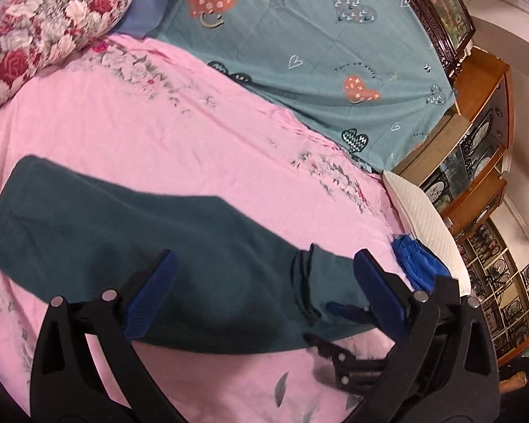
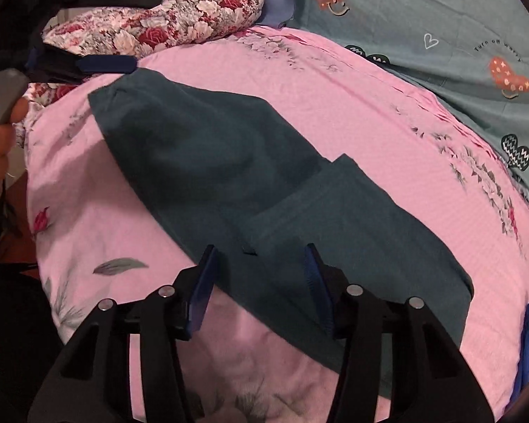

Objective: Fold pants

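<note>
Dark teal pants (image 1: 130, 243) lie flat on the pink floral bedsheet (image 1: 158, 134), folded lengthwise. In the right wrist view the pants (image 2: 229, 176) run diagonally with a folded layer on top near the lower right. My left gripper (image 1: 264, 268) is open, its blue pads hovering over the pants' leg end. It also shows at the upper left of the right wrist view (image 2: 98, 28). My right gripper (image 2: 259, 261) is open, its jaws straddling the near edge of the pants, holding nothing. It also shows in the left wrist view (image 1: 335, 320).
A red floral bolster (image 1: 42, 31) lies at the bed's head. A teal heart-print quilt (image 1: 317, 35) covers the far side. A blue garment (image 1: 419, 264) and a white pillow (image 1: 423, 218) sit at the bed's right edge. Wooden cabinets (image 1: 483, 134) stand beyond.
</note>
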`<control>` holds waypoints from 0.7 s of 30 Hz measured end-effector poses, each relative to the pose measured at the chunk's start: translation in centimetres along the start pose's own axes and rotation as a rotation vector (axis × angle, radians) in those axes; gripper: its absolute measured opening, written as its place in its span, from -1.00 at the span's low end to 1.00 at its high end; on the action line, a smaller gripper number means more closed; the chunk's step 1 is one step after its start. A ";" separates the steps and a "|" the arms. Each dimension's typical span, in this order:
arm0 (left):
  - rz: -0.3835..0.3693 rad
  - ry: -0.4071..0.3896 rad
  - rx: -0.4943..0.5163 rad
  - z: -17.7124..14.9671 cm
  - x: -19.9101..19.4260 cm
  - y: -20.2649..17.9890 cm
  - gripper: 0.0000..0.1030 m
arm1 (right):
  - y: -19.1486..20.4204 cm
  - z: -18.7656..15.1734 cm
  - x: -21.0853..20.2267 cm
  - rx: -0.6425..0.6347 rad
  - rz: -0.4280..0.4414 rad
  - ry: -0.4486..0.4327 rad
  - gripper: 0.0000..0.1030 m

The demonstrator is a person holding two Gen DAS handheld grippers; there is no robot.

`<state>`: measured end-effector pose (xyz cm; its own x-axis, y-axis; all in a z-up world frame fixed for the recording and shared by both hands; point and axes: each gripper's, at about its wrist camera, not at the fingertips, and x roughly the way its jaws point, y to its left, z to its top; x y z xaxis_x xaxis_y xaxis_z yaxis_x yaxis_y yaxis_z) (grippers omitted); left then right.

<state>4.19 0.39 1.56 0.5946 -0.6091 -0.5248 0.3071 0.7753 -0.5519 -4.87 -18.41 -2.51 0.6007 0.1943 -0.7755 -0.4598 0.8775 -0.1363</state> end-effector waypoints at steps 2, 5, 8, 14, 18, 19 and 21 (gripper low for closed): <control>0.000 0.013 -0.018 -0.2 0.2 0.8 0.96 | -0.7 0.4 0.7 0.052 0.020 0.024 -0.33; -0.016 0.025 -0.055 -0.3 -0.1 2.5 0.96 | -3.1 0.6 0.7 0.197 0.098 0.044 -0.64; -0.020 0.026 -0.068 -0.5 -0.4 3.4 0.96 | -4.5 0.5 0.3 0.270 0.163 0.041 -0.74; -0.014 -0.001 -0.087 -0.3 -1.8 5.0 0.96 | -5.9 3.1 -1.9 0.399 0.315 -0.074 -0.74; 0.010 -0.034 -0.113 -0.2 -3.5 6.6 0.96 | -2.9 6.1 -3.3 0.311 0.333 -0.123 -0.74; 0.018 -0.041 -0.123 -0.3 -3.9 7.1 0.96 | -2.1 6.6 -3.0 0.285 0.321 -0.122 -0.74; 0.027 -0.047 -0.139 -0.4 -4.7 7.8 0.96 | -1.2 7.0 -2.4 0.249 0.246 -0.094 -0.74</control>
<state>3.50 9.23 -0.61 0.6363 -0.5771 -0.5120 0.1867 0.7591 -0.6236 -1.18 -16.83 3.81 0.5552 0.4423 -0.7044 -0.4313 0.8772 0.2108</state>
